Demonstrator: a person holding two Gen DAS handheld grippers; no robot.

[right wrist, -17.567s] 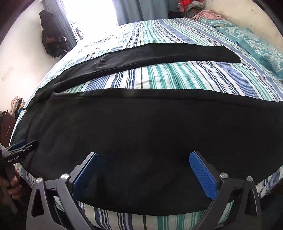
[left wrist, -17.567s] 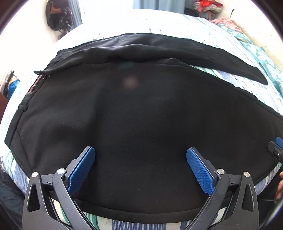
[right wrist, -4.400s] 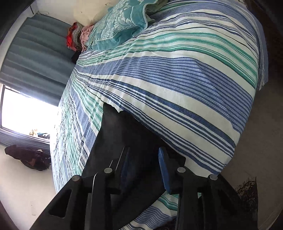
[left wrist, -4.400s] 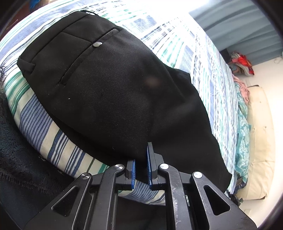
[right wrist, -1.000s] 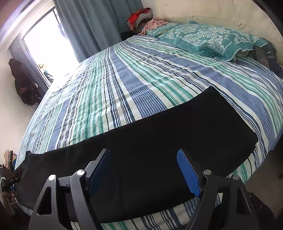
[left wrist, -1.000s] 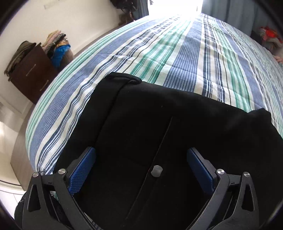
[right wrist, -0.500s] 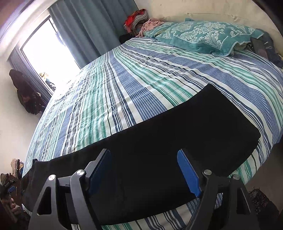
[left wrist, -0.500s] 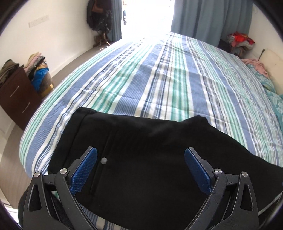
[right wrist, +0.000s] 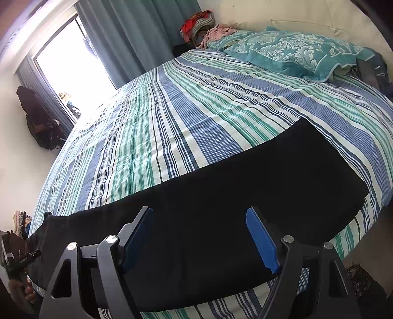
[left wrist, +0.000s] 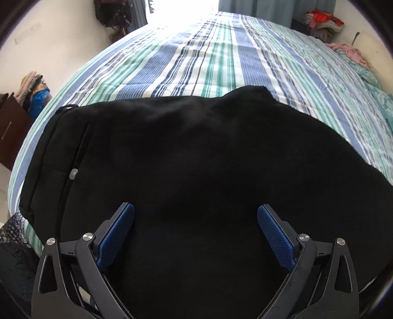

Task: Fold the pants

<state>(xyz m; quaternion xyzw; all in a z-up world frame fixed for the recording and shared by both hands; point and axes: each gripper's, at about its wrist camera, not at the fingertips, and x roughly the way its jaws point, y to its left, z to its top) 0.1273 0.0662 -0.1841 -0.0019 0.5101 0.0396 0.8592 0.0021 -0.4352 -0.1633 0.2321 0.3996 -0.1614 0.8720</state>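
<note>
Black pants (left wrist: 208,159) lie along the near edge of the striped bed (left wrist: 208,61), legs laid one on the other. In the left wrist view the waistband and a small grey pocket button (left wrist: 73,173) sit at the left. My left gripper (left wrist: 195,211) hovers open over the seat area, with only flat cloth below its blue pads. In the right wrist view the pants (right wrist: 245,186) run across to the hem (right wrist: 348,181) at the right. My right gripper (right wrist: 199,212) stands open above the legs and holds nothing.
A teal patterned pillow (right wrist: 294,49) and a heap of clothes (right wrist: 199,22) lie at the head of the bed. A brown drawer unit (left wrist: 9,127) stands left of the bed. A hand (right wrist: 21,292) shows at the far left. The bed edge (right wrist: 221,306) runs just below the pants.
The left gripper has slid to the right along the pants and turned, so the waistband and button have shifted to the left of its view. The right gripper has stayed almost still.
</note>
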